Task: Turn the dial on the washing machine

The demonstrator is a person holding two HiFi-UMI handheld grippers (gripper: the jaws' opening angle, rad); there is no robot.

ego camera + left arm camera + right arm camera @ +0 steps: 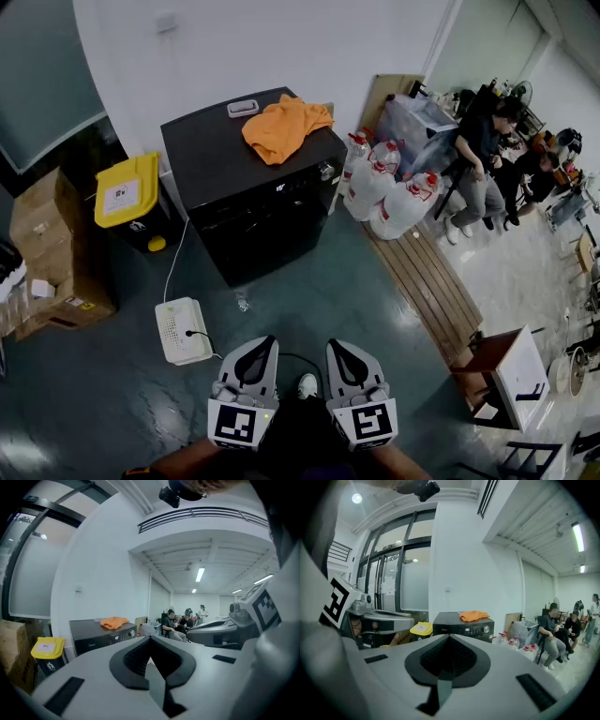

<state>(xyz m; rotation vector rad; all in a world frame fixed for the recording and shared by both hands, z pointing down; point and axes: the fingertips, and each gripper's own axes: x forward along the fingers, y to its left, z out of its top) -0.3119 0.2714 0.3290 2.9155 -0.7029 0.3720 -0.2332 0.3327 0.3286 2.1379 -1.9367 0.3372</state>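
The left gripper [262,345] and the right gripper [339,347] sat side by side, each with its jaws pressed together on nothing. The washing machine [206,155] stood well apart from them by the wall. Its dial [486,629] was at the right end of the front panel, and an orange cloth [283,127] lay on top.

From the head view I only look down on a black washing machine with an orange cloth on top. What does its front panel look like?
Observer: In the right gripper view the washing machine shows a small lit display, with the round dial just right of it.
Operator: Are those jaws holding something?
Observer: No. Their own views show the left gripper and the right gripper with jaws together and nothing between them.
Operator: Who else is around?
Observer: In the left gripper view a person stands far behind the seated people.
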